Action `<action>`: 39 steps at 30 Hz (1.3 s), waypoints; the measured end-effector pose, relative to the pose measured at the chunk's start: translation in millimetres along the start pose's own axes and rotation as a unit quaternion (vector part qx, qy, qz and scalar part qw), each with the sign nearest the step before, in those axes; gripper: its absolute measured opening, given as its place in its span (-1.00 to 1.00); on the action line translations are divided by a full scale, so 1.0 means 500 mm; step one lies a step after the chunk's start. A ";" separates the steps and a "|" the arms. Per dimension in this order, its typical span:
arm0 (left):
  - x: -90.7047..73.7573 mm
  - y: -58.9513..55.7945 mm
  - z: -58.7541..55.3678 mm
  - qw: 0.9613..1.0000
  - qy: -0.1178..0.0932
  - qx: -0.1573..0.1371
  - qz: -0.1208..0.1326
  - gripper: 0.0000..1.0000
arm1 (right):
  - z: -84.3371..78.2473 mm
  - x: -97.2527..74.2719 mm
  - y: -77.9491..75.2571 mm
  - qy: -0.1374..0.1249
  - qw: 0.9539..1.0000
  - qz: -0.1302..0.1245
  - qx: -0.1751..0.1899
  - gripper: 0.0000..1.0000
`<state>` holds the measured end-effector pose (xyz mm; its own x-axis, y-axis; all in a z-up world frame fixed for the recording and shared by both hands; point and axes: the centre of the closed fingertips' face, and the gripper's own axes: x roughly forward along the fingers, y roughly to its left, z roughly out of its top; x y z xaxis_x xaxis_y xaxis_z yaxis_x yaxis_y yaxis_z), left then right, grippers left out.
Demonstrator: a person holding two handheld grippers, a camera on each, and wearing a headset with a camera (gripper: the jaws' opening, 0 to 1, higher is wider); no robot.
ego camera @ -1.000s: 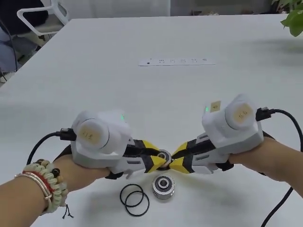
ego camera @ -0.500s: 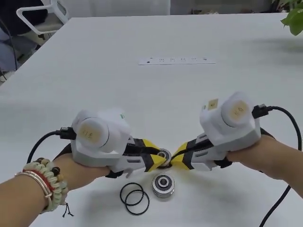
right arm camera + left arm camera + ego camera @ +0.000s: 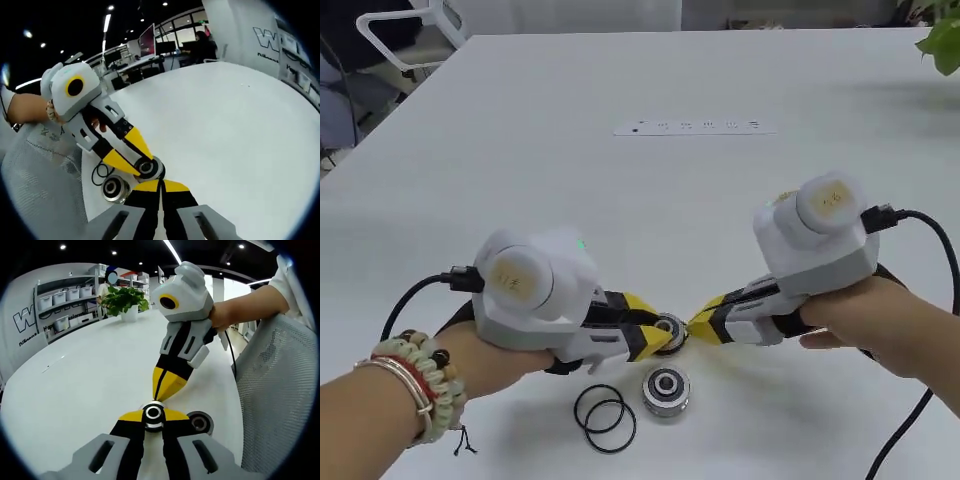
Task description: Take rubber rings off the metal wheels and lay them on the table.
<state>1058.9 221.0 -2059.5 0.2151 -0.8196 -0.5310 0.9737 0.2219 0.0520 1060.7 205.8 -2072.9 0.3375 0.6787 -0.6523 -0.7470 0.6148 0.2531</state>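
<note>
Left gripper (image 3: pixel 660 335): your fingers clamp a metal wheel (image 3: pixel 669 327);
Right gripper (image 3: pixel 694 326): fingers clenched at its rim;
Desk (image 3: pixel 620 200): second wheel (image 3: pixel 665 388), two rubber rings (image 3: pixel 603 415)

I am in an open-plan office with a lab or showroom feel, seated at a long white counter (image 3: pixel 740 70). A white power strip (image 3: pixel 693 128) lies flat near the counter's middle. Past one far corner of the counter stands a white-framed office chair (image 3: pixel 415 35). At another corner a potted green plant (image 3: pixel 122 296) stands on the counter. Behind it are wall shelves (image 3: pixel 65 302) of pale storage bins and large wall lettering (image 3: pixel 22 322). Beyond the counter's opposite end are desks with computer monitors (image 3: pixel 150 37), and a person (image 3: pixel 202 47) sits there. Above the counter, a dark ceiling carries spot lights (image 3: pixel 62 247) and a strip light (image 3: pixel 172 251). A grey mesh chair back (image 3: pixel 272 395) stands just beside the counter.
</note>
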 end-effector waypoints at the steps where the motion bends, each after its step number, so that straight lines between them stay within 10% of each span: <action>1: 0.000 0.000 0.000 1.000 0.000 0.000 0.000 -0.85 | 0.008 -0.001 0.002 -0.012 1.000 -0.004 0.021 -1.00; 3: 0.000 0.000 0.000 1.000 -0.001 0.001 0.001 -0.85 | 0.022 -0.003 0.007 -0.025 0.995 0.003 0.096 -1.00; 8: 0.000 0.002 0.000 1.000 -0.003 -0.001 0.002 -0.85 | 0.020 0.002 0.003 -0.025 0.992 -0.003 0.126 -1.00; 39: -0.001 -0.001 0.001 1.000 -0.013 -0.001 -0.003 -0.84 | 0.033 0.003 0.028 -0.011 0.994 0.016 0.105 -1.00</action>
<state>1058.3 220.8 -2058.7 0.2113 -0.8340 -0.5098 0.9747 0.2184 0.0468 1060.0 222.1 -2058.3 0.3297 0.7057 -0.6271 -0.6226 0.6619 0.4175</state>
